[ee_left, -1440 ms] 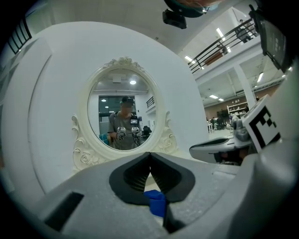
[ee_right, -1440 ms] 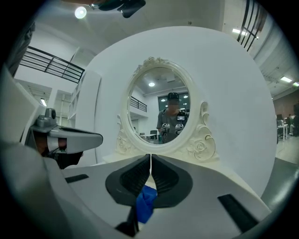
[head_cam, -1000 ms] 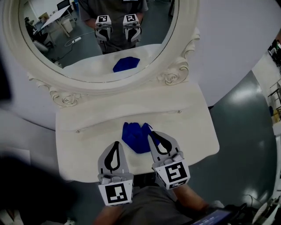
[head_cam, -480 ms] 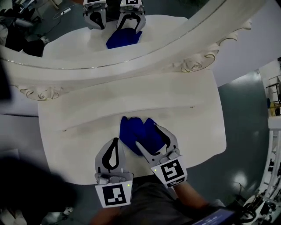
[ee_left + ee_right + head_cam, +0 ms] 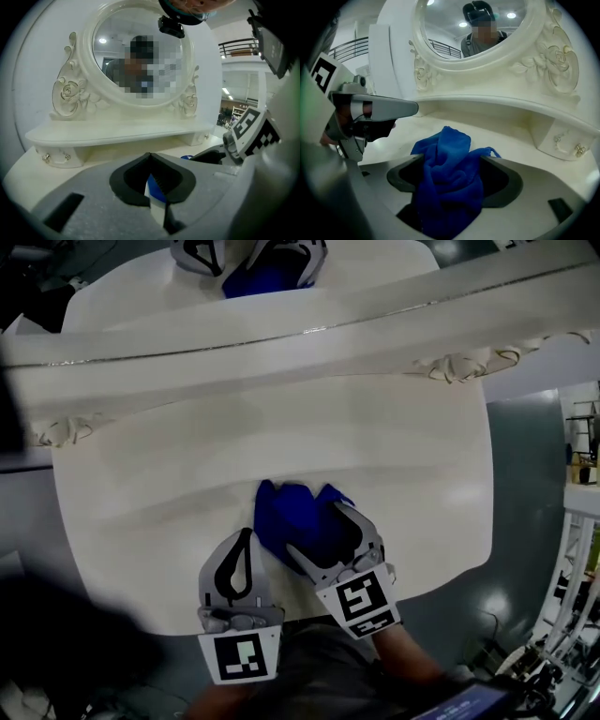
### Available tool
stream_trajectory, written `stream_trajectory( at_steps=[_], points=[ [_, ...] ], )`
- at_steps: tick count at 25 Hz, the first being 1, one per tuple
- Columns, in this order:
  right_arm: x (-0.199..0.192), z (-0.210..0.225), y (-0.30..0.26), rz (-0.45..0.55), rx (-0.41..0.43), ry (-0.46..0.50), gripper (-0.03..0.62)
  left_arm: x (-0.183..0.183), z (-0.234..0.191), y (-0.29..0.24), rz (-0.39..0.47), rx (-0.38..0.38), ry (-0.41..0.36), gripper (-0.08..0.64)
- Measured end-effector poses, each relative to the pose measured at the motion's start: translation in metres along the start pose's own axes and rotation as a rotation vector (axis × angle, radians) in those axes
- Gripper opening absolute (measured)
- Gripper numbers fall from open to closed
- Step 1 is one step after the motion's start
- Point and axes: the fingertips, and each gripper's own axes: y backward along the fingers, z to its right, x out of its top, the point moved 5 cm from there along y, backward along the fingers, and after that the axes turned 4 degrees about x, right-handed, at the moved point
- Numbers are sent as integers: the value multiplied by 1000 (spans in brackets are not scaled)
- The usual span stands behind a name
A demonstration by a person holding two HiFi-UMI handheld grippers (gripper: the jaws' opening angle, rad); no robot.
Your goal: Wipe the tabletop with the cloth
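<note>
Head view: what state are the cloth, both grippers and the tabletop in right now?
cloth: bunched up, lying on the tabletop.
right gripper: open; its fingers have just been opening, with the cloth between them and not clamped.
left gripper: shut, fingers together and empty, just left of the cloth.
tabletop: carries the cloth near its front edge.

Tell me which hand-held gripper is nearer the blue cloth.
Right. The right hand-held gripper has just been opening its jaws, which straddle the blue cloth; the left hand-held gripper sits shut just beside the cloth's left edge.
</note>
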Motion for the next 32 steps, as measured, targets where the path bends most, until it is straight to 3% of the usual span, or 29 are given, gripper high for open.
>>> stream_trajectory(
  at_steps=[4, 6, 9, 12, 23, 32],
  points=[
    [2, -5, 2, -7, -14, -5, 311, 3, -2, 4, 7, -4, -4, 15],
    [3, -9, 4, 6, -34, 13, 156, 6, -4, 9, 20, -2, -14, 15],
    [8, -11, 11, 33, -68, 26, 77, 13, -2, 19, 54, 1, -42, 15],
    [20, -12, 26, 84, -90, 23, 62, 21, 2, 30, 89, 2, -72, 15],
    [90, -33, 98, 278, -164, 89, 57, 74, 7, 82, 232, 31, -62, 15],
    [152, -29, 110, 371, -202, 184, 57, 106, -7, 82, 318, 49, -50, 15]
  ],
)
